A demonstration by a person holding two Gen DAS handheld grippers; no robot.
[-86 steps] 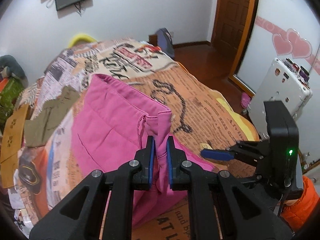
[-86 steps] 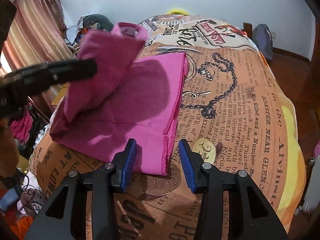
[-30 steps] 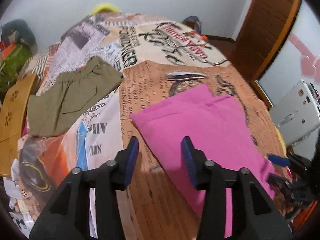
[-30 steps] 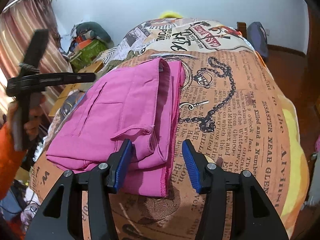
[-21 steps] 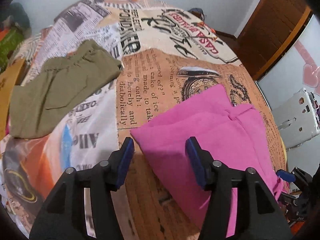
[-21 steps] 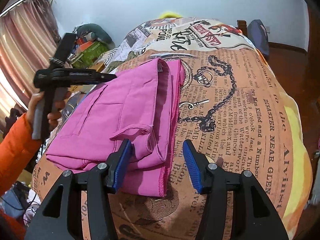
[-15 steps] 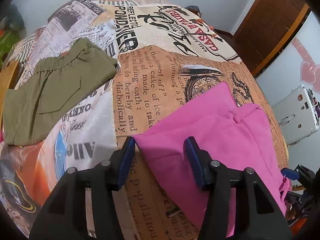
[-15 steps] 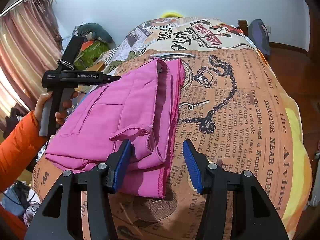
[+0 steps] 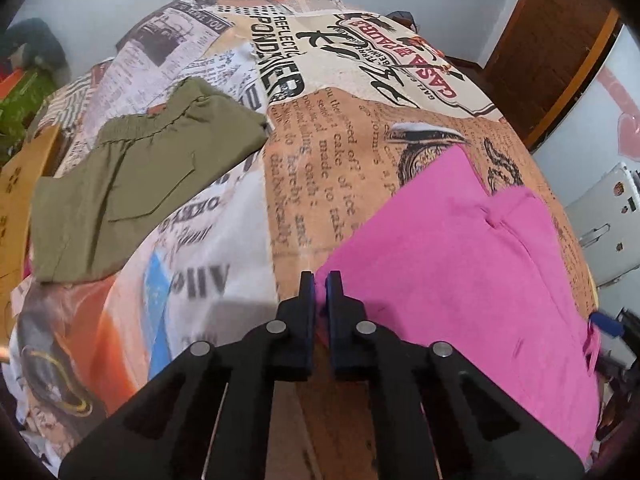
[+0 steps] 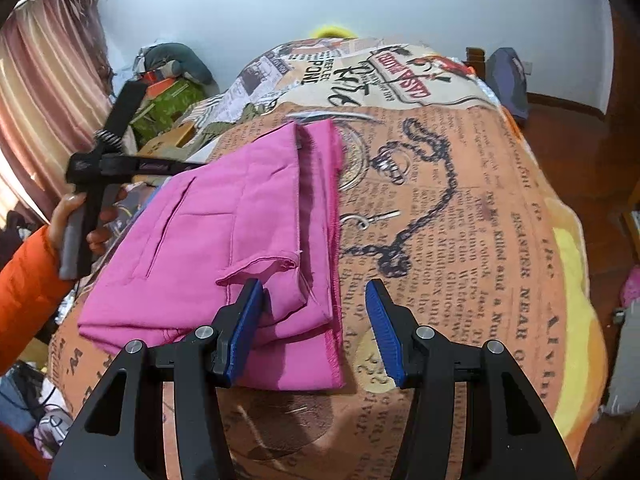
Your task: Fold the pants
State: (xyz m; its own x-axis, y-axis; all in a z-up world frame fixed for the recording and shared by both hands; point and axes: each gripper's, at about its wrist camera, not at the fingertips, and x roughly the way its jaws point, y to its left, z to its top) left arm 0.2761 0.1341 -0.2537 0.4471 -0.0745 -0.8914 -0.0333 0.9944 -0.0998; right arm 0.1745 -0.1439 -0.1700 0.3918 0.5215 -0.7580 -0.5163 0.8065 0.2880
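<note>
Change: since half a second ago the left gripper (image 9: 320, 280) has gone from spread fingers to fingers pressed almost together, on the near corner of the folded bright pink cotton pants (image 9: 460, 264); the right gripper (image 10: 316, 312) has hardly moved.
Left fingers: nearly closed, a thin pink edge seems to sit between them, so I judge they pinch the corner.
Right fingers: spread wide, low over the hem corner of the pants, holding nothing.
Pants: lying folded on the bed, one flap loose and rumpled near the right fingers (image 10: 248, 312).
Step in hand: probably the next fold. The right side should take all layers at its corner, then both corners lift together and evenly, so the stack does not slide open.
Bed: soft newspaper-print blanket in orange and cream (image 9: 320, 152); it gives under pressure.
Room: folded olive-green shorts (image 9: 132, 176) lie well apart on the same blanket; white wall, brown wooden door (image 9: 548, 52), striped curtain (image 10: 44, 92).
</note>
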